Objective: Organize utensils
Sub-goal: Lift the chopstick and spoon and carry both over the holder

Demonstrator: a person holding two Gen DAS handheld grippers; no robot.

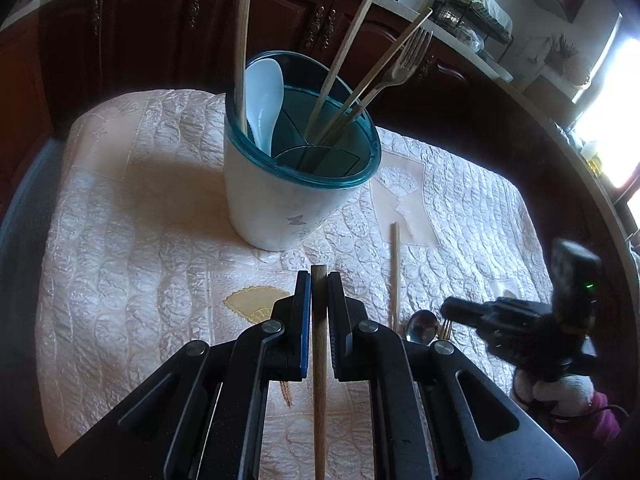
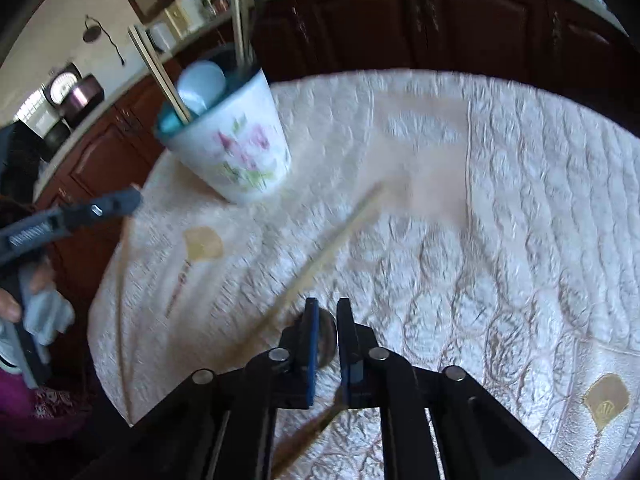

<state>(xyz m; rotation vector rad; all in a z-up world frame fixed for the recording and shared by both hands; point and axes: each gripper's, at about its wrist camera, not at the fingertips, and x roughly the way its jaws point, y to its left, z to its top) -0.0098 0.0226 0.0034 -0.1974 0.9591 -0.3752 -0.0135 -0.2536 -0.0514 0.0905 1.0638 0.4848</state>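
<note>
A white utensil holder [image 1: 276, 200] with a teal rim stands on the quilted table cloth; it holds a white spoon [image 1: 264, 100], a fork [image 1: 404, 64] and several wooden sticks. My left gripper [image 1: 319, 280] is shut on a wooden stick [image 1: 319, 360] in front of the holder. A loose chopstick [image 1: 395, 272] and a metal spoon [image 1: 422, 326] lie to its right. In the right wrist view the holder [image 2: 236, 148] is at upper left. My right gripper [image 2: 328, 312] is shut on the metal spoon [image 2: 326, 340], beside the chopstick [image 2: 320, 256]. That view is blurred.
The quilted cloth [image 1: 140, 240] covers the table. Dark wood cabinets [image 1: 160, 20] and a counter run behind it. The right gripper's body [image 1: 532, 328] shows at the right of the left wrist view; the left gripper's body [image 2: 68, 220] shows at the left of the right wrist view.
</note>
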